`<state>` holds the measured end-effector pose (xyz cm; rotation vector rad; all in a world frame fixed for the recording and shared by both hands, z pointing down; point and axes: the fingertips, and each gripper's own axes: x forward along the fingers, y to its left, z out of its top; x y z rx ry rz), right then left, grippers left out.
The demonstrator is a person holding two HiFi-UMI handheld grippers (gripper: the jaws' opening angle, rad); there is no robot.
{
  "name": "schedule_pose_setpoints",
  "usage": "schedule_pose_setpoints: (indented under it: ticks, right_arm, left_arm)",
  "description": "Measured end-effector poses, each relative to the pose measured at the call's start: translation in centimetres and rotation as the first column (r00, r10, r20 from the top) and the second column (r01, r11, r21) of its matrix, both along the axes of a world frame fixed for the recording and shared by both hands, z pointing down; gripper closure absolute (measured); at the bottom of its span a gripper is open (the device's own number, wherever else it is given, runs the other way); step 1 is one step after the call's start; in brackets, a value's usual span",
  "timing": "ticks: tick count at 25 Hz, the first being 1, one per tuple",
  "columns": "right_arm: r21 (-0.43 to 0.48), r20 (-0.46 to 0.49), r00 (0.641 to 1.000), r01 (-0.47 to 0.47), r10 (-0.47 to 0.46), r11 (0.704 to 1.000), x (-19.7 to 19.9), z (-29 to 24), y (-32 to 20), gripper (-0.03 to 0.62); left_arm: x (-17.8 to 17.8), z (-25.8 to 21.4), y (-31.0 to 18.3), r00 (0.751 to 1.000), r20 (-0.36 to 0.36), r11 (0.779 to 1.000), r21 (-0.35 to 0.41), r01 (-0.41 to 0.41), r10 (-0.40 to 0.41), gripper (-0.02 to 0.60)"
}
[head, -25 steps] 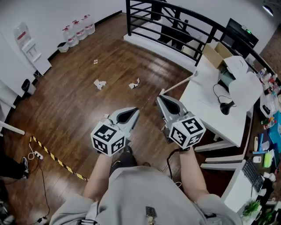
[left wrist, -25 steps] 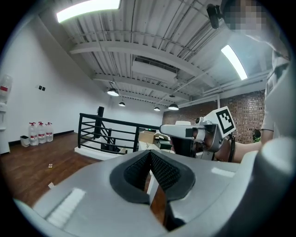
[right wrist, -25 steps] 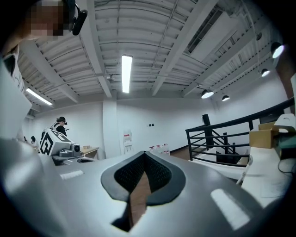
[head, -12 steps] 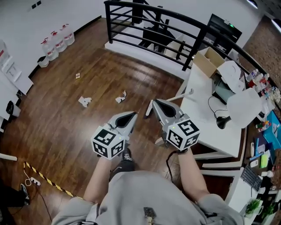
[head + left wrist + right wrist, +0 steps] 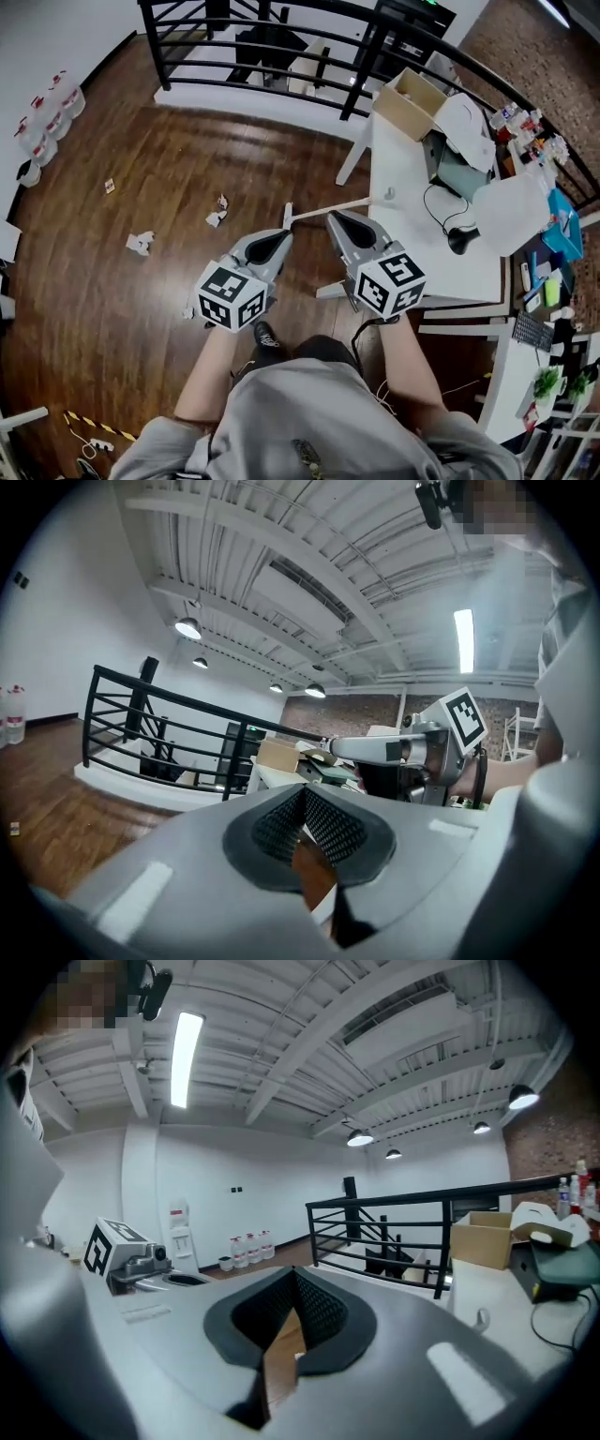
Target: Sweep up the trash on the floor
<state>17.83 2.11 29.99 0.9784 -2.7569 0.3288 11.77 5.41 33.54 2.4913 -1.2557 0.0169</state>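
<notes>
Trash lies on the dark wood floor: a crumpled white paper [image 5: 141, 243], a second crumpled piece [image 5: 217, 217] and a small scrap [image 5: 110, 186], all to the left of my grippers and beyond them. A thin pale stick [image 5: 328, 208] slants from the floor toward the white table's corner, between the two gripper tips. My left gripper [image 5: 283, 232] [image 5: 302, 794] is shut and holds nothing. My right gripper [image 5: 331, 217] [image 5: 293, 1274] is also shut and holds nothing. The two are held side by side above the floor, away from the trash.
A white table [image 5: 412, 244] stands close on the right, carrying a cardboard box [image 5: 405, 103], cables and papers. A black railing [image 5: 281, 37] runs along the far side. Water bottles [image 5: 52, 112] line the left wall. Yellow-black tape [image 5: 94, 427] lies at the lower left.
The head view has swung right: the trash and bottles slid to the left and the table came closer. Both grippers moved along together and stayed shut.
</notes>
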Motion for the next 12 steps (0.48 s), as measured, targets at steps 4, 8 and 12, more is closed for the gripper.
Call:
schedule_pose_setpoints:
  ticks: [4,8,12]
  right_arm:
    - [-0.03,-0.023,0.994,-0.109,0.108,0.994,3.3,1.5,-3.0,0.594]
    - [-0.06,-0.001,0.987,-0.159,0.159,0.985,6.0,2.8,-6.2,0.594]
    - [-0.06,0.011,0.988,-0.152,0.153,0.987,6.1,3.5,-9.5,0.594]
  left_arm:
    - [3.2,1.0,-3.7,0.995,-0.018,0.995,-0.009,-0.102,0.102,0.575]
    - [6.2,1.7,-7.0,0.987,-0.017,0.987,-0.014,-0.158,0.158,0.576]
    - [7.8,1.6,-10.1,0.986,0.012,0.986,0.011,-0.164,0.164,0.577]
